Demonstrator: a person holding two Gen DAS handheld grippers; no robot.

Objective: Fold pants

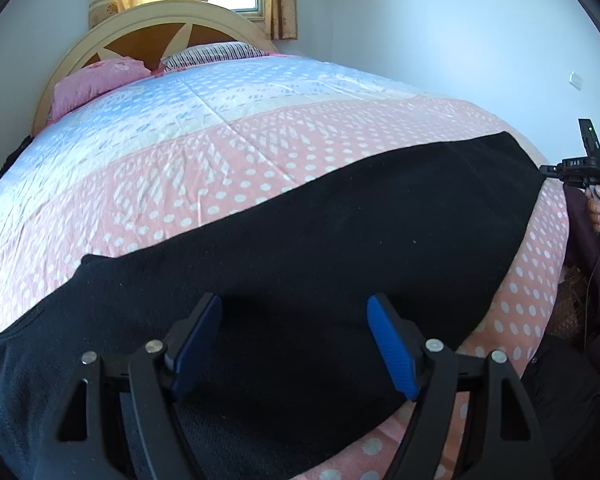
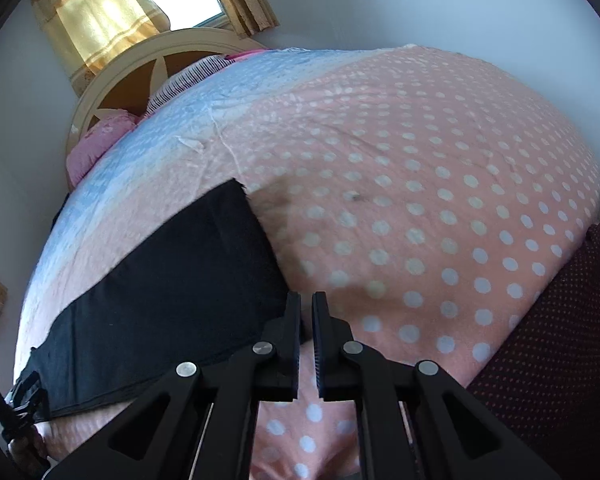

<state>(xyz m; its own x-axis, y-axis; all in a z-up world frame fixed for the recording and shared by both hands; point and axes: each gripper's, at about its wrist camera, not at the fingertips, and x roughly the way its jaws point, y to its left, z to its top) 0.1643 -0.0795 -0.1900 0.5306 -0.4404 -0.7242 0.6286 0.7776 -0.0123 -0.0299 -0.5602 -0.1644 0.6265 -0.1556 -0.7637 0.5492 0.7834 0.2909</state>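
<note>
On the dotted quilt, flat black pants; left jaws wide, right jaws nearly closed, empty.

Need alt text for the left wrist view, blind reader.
The open left gripper, blue pads spread, hovers over black pants lying flat across a pink polka-dot bedspread. Pillows and a headboard sit beyond, under a curtained window; the right gripper shows at far right.
</note>
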